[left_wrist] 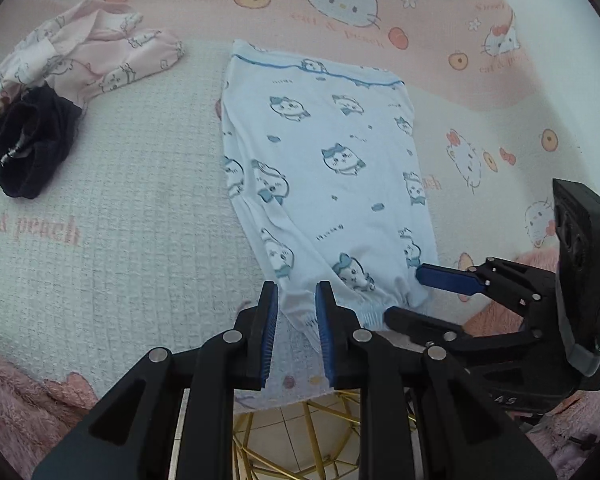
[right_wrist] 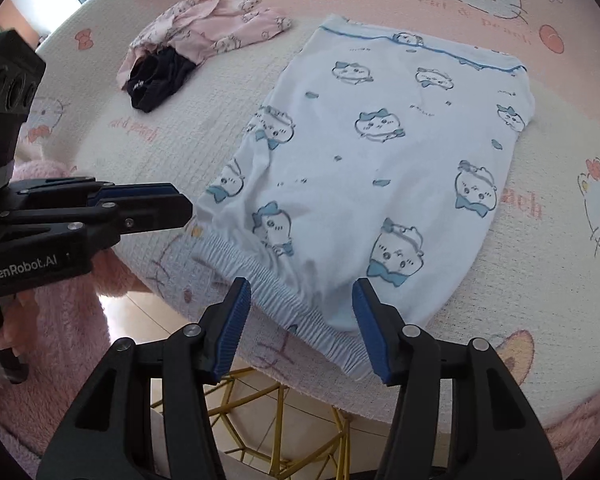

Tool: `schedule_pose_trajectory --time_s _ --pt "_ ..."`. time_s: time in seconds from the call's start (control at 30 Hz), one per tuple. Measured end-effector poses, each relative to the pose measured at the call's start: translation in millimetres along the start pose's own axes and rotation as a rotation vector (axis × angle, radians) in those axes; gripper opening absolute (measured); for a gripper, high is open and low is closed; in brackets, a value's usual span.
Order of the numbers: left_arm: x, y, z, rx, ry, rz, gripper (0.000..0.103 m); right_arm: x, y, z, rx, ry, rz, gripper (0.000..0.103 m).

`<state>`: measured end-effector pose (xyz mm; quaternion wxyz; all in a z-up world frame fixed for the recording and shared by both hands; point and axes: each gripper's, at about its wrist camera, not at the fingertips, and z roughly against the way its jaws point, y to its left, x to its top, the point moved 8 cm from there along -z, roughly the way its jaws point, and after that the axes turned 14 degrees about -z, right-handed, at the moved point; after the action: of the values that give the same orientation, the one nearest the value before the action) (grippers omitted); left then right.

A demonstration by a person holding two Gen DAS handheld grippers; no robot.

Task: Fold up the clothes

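A pale blue garment [left_wrist: 332, 168] [right_wrist: 380, 152] printed with cartoon cats lies flat on the cloth-covered table, its elastic hem [right_wrist: 284, 300] at the near edge. My left gripper [left_wrist: 297, 286] hovers over the hem's left corner with only a narrow gap between its jaws. In the right wrist view the left gripper [right_wrist: 188, 208] ends just beside the garment's left edge, with nothing clamped. My right gripper [right_wrist: 300, 286] [left_wrist: 402, 292] stands wide open, one finger on each side of the hem's right part, and its pads do not press the cloth.
A pink printed garment [left_wrist: 92, 52] [right_wrist: 212, 28] and a dark garment [left_wrist: 24, 140] [right_wrist: 156, 80] lie bunched at the far left. The pink-and-white cat-print table cover [left_wrist: 120, 200] ends close below the grippers, above gold wire legs [left_wrist: 300, 440] and tiled floor. Pink fluffy sleeves [right_wrist: 60, 320] sit beside the grippers.
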<state>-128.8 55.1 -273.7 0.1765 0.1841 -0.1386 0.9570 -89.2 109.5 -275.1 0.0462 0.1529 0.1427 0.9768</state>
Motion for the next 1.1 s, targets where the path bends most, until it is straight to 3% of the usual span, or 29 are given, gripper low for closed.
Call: schedule_pose_trajectory --time_s 0.17,0.33,0.47,0.57,0.8,0.93,1.03,1.1 --pt "18 -2 -36 0.04 0.078 -0.14 0.021 31 -13 -11 -0.083 -0.038 -0.025 0.055" --pt "28 -11 -67 0.104 0.153 -0.277 0.021 40 -24 -27 -0.153 -0.044 -0.019 0.054" --pt "26 -6 -71 0.121 0.227 -0.264 0.021 38 -48 -38 -0.23 -0.018 -0.038 0.053" --pt "18 0 -69 0.125 0.294 -0.239 0.021 38 -56 -35 -0.242 -0.024 -0.046 0.055" --pt "2 13 -57 0.127 0.36 -0.231 0.021 37 -76 -28 -0.274 -0.018 -0.081 0.061" --pt "32 24 -39 0.088 0.209 -0.187 0.022 45 -67 -16 -0.204 -0.032 -0.099 0.057" --pt "48 26 -58 0.021 0.185 -0.165 0.022 64 -33 -13 -0.051 -0.05 -0.078 0.057" --pt "52 25 -71 0.006 0.194 -0.178 0.022 69 -16 -26 -0.043 -0.029 -0.035 0.057"
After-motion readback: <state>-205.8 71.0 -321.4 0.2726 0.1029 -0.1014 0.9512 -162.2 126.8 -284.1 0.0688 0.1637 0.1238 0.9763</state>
